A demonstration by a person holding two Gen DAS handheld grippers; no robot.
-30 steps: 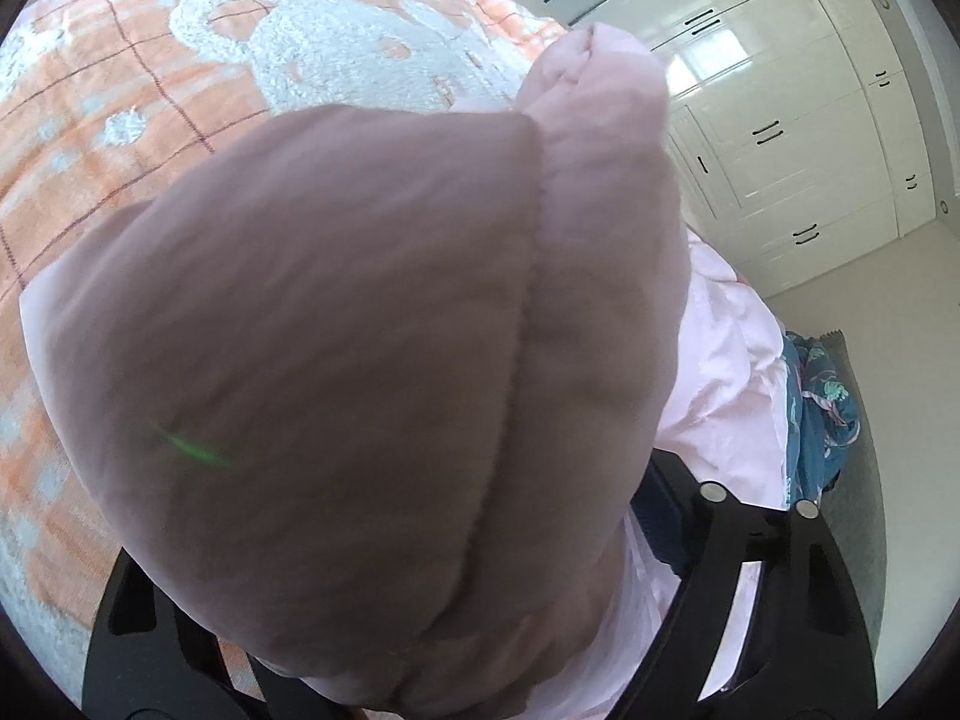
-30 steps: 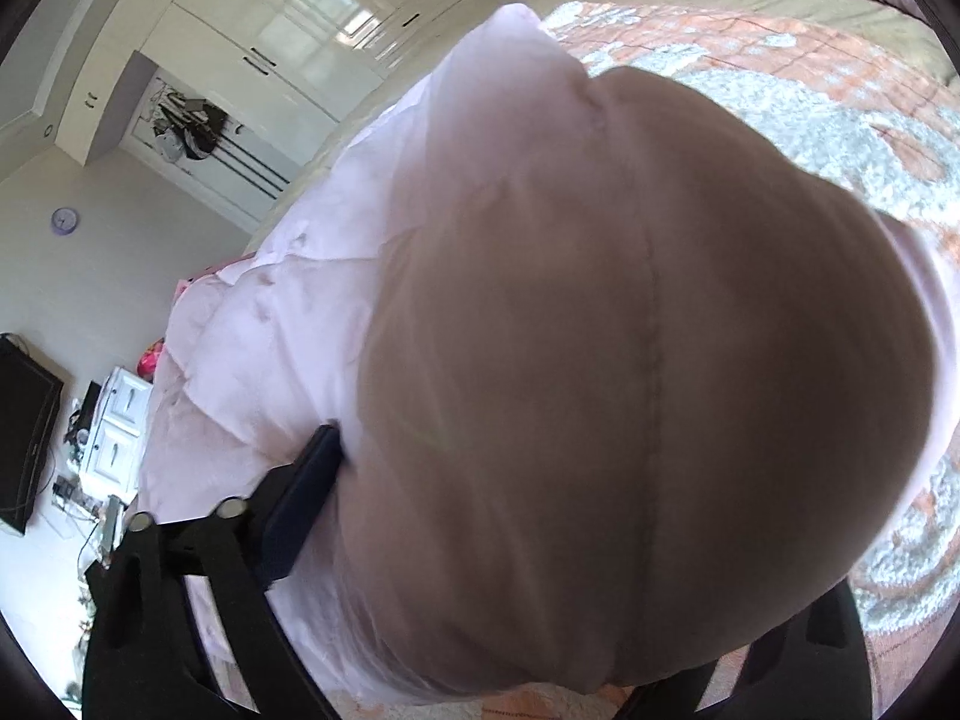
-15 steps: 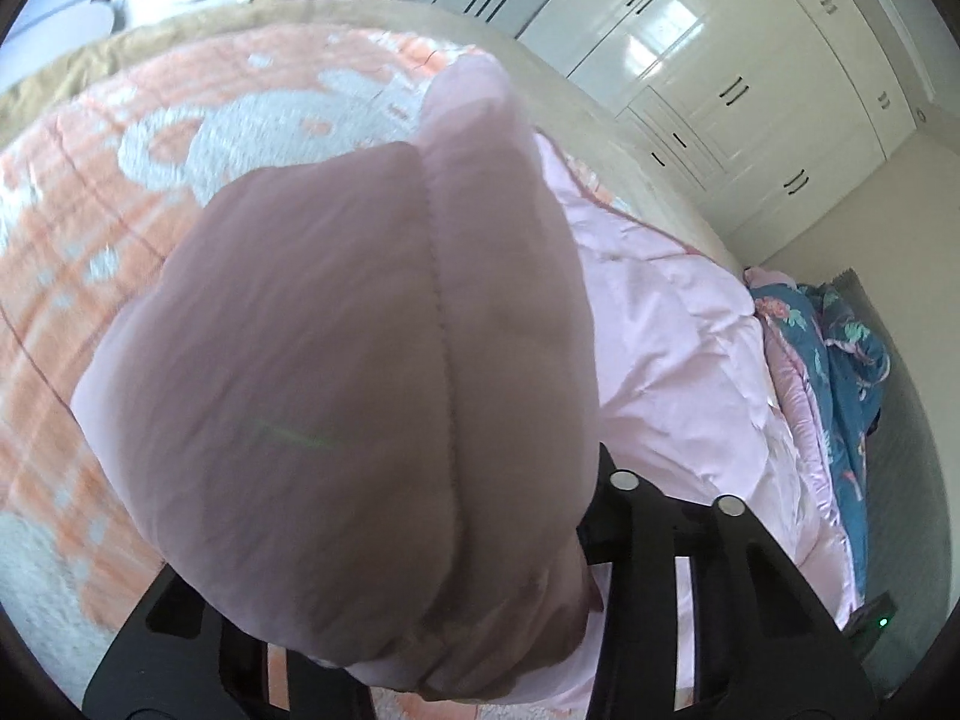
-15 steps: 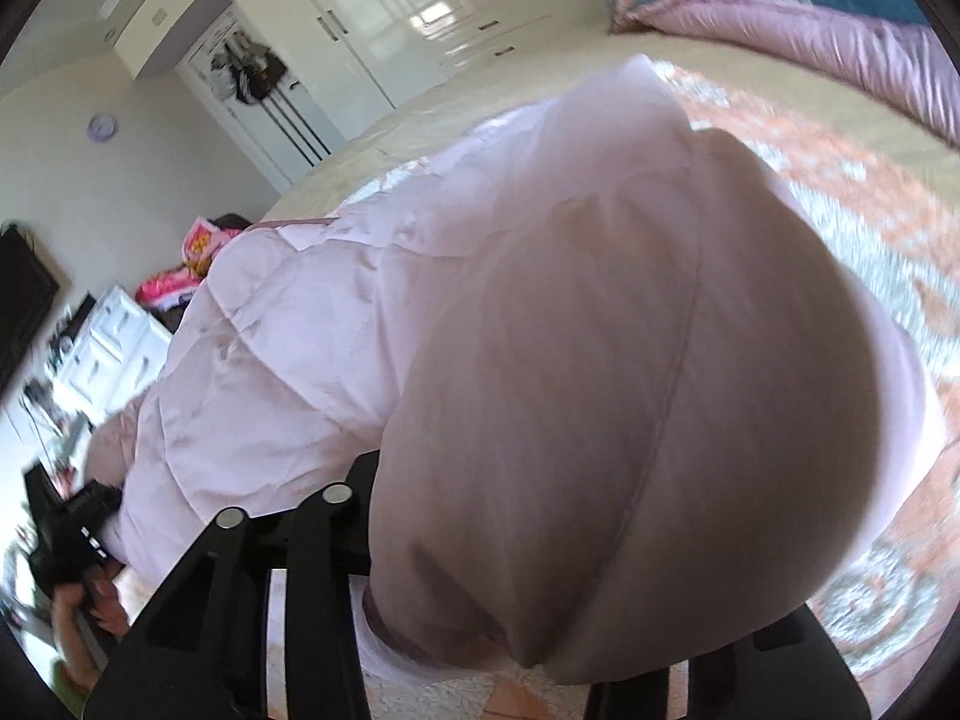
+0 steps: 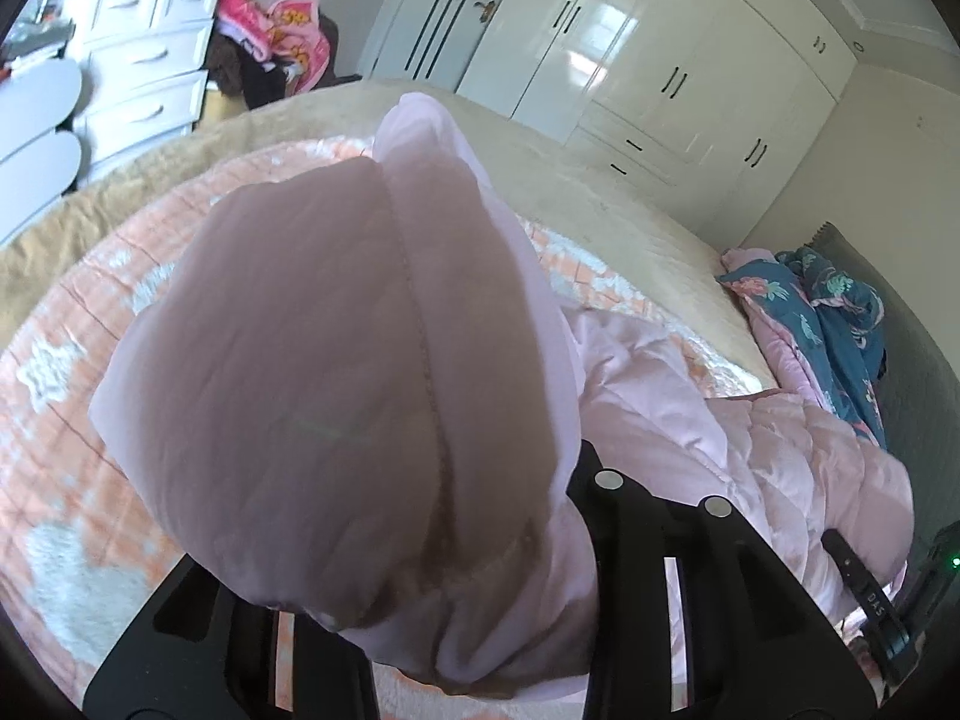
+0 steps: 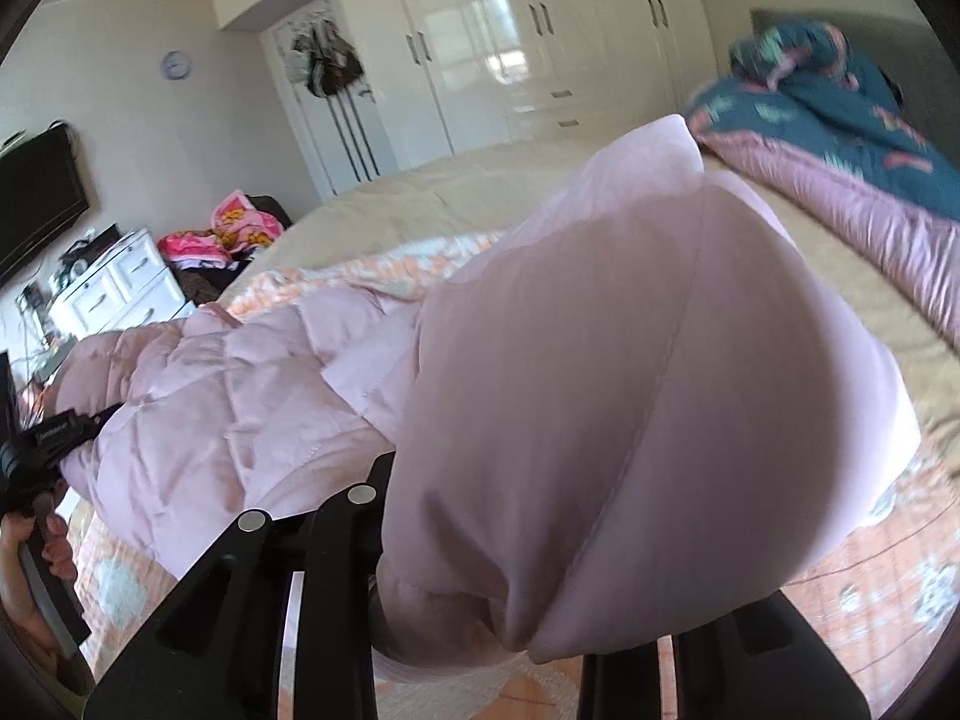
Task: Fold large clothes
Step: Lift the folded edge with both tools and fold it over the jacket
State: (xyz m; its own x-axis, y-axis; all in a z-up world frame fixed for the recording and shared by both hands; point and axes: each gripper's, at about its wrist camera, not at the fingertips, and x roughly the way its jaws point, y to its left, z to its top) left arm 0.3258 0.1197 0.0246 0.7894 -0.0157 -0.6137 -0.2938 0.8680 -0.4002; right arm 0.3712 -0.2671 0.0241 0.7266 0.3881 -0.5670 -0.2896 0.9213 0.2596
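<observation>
A pale pink quilted puffer jacket (image 5: 336, 372) lies across the bed, and each gripper holds a bunched end of it. In the left wrist view the fabric bulges out between the black fingers (image 5: 606, 516) of my left gripper (image 5: 420, 540), whose jaws are closing on it. In the right wrist view my right gripper (image 6: 558, 540) is closing on another puffy fold (image 6: 630, 390) in the same way. Both held ends hang above the bed. The jacket's quilted body (image 6: 240, 396) sags between the two grippers. The fabric hides the fingertips of both.
The bed has an orange and white blanket (image 5: 72, 420) over a beige bedspread (image 5: 600, 192). A teal and pink quilt (image 5: 828, 312) is heaped by the headboard. A white wardrobe (image 5: 660, 60), a white dresser (image 5: 138, 60) and a wall TV (image 6: 36, 198) stand beyond. A hand (image 6: 36, 540) grips the other gripper's handle.
Both grippers have risen and rolled with the jacket ends between their fingers. The jaws have narrowed onto the fabric, and more of the room and bed now shows.
</observation>
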